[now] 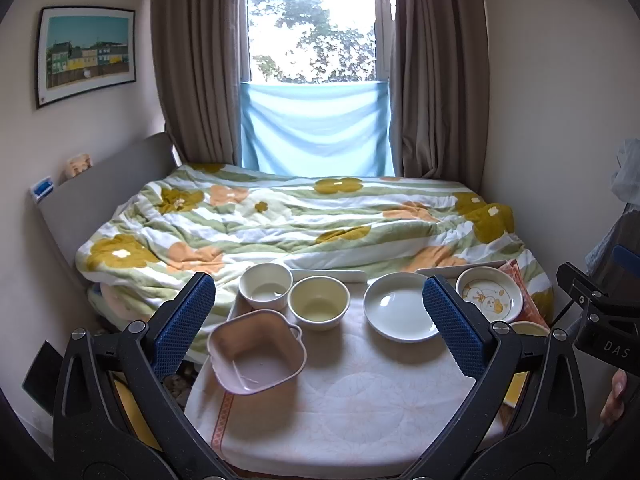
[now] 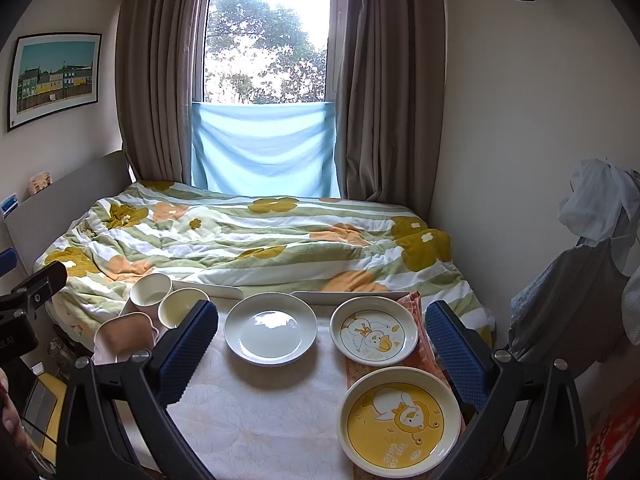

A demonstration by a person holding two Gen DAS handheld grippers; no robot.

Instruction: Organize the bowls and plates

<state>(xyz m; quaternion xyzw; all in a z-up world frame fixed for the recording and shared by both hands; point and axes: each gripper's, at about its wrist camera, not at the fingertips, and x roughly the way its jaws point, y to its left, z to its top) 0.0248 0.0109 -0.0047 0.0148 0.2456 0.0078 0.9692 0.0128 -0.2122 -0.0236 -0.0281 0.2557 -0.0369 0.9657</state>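
Both tools, left (image 1: 318,312) and right (image 2: 322,340), hang released above the surface (image 2: 256,412). Stack bowls at its left edge; grip the pink bowl (image 1: 256,350) by its rim.

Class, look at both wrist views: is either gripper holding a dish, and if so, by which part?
Nothing is held. The left gripper and the right gripper are both open, hanging above the table with no plate or bowl between their fingers.

Yellow plate (image 1: 524,328) mostly hidden behind right finger, pink square bowl (image 2: 124,336) partly hidden.
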